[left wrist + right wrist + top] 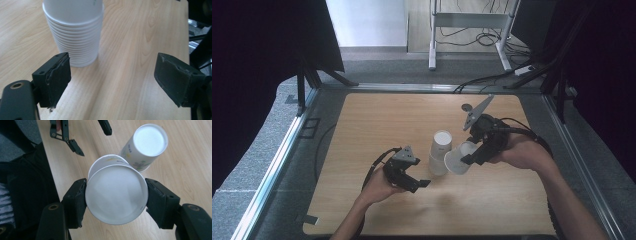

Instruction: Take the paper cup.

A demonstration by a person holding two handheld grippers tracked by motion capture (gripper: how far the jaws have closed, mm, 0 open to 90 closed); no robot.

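Right gripper [116, 195] clenched on a white paper cup [116, 193] by its sides, tilted, just right of the inverted cup stack [439, 152] mid-table [377, 115]. Left gripper [112, 80] released – jaws wide apart, empty, near-left of the stack.

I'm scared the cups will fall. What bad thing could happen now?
The right gripper squeezes a single paper cup by its thin walls, so it might dent or pop out. That cup hangs close beside the stack of cups, so a bump could tip the stack. The left gripper is open near the stack's base and could nudge it as well.
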